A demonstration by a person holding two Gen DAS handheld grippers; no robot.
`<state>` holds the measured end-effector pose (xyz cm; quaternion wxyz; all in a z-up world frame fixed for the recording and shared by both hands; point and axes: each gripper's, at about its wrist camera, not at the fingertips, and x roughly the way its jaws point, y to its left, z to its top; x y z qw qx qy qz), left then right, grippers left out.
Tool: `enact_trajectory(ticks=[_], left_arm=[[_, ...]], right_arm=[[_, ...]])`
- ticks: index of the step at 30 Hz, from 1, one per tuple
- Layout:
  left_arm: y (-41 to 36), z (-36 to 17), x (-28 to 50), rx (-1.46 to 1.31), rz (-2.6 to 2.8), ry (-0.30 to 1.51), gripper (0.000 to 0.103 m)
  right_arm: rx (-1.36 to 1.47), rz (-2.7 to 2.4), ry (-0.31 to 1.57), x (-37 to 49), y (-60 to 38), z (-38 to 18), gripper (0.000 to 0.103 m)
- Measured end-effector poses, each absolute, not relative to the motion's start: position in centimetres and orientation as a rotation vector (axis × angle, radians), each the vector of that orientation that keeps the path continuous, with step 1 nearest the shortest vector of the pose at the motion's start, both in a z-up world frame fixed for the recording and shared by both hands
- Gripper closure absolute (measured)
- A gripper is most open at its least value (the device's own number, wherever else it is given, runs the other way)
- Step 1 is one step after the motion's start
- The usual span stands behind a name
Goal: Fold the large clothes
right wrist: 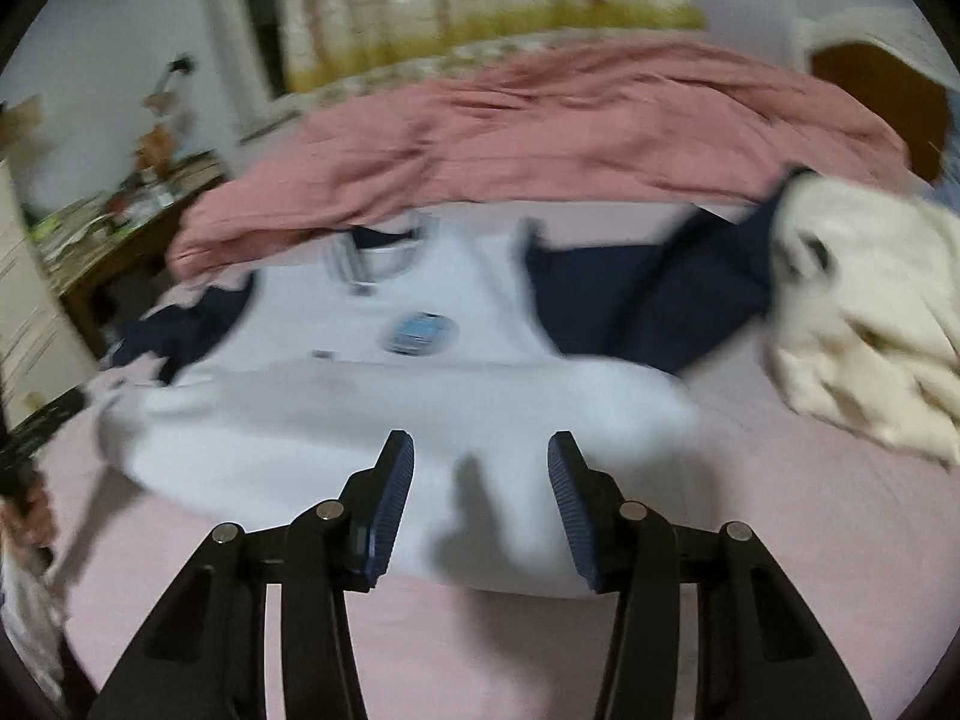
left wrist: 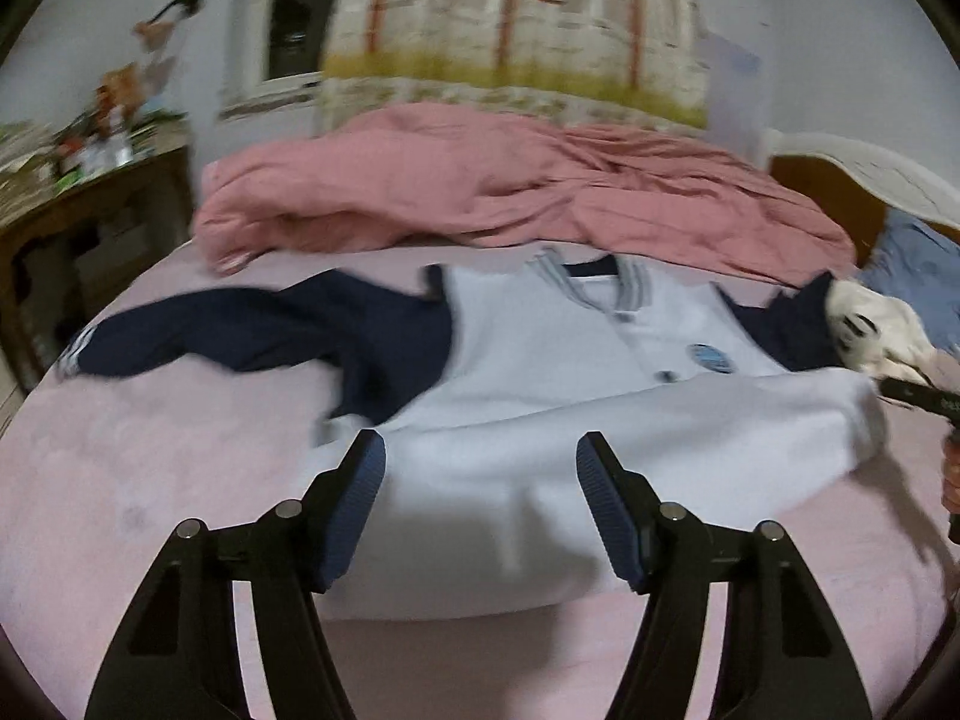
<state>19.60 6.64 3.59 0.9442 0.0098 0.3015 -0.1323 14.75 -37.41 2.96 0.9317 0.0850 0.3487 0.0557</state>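
Note:
A white jacket (left wrist: 540, 372) with navy sleeves (left wrist: 252, 324) lies front up on the pink bed sheet (left wrist: 150, 468). Its lower half is folded up over the chest, making a thick white band. The collar and a round blue badge (left wrist: 711, 358) show beyond the fold. My left gripper (left wrist: 480, 450) is open and empty, just above the folded band near its left part. In the right wrist view the jacket (right wrist: 390, 408) shows again with its badge (right wrist: 420, 333) and right navy sleeve (right wrist: 648, 300). My right gripper (right wrist: 480, 450) is open and empty above the folded band.
A rumpled pink duvet (left wrist: 480, 186) lies across the far side of the bed. A cream garment (right wrist: 870, 312) is heaped at the right, over the sleeve end. A cluttered wooden table (left wrist: 90, 180) stands left of the bed. The headboard (left wrist: 840, 180) is at the right.

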Motion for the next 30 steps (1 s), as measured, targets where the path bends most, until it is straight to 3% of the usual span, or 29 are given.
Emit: enact_trajectory(ticks=[7,13,17,23,30], left_arm=[[-0.4,3.1,22.6,0.03,-0.329,0.686,0.038],[-2.1,-4.5,26.0,0.005,-0.318,0.872,0.036],[-3.3,-4.8,25.5,0.074,-0.33,0.85,0.031],[-2.7,-4.2,25.1,0.048,-0.317,0.816,0.032],[-1.8,-2.0,23.2,0.026,-0.258,0.648,0.032]], right_arm=[[0.111,0.155,0.812,19.5,-29.3,2.8,0.053],[0.091,0.134,0.891,22.7,-27.2,-3.5,0.053],[0.03,0.102,0.882,22.8,-26.2,-4.5,0.053],[0.118,0.145,0.86,22.4,-27.9,-4.5,0.053],[0.197,0.121,0.716,20.7,-29.5,-2.5,0.053]])
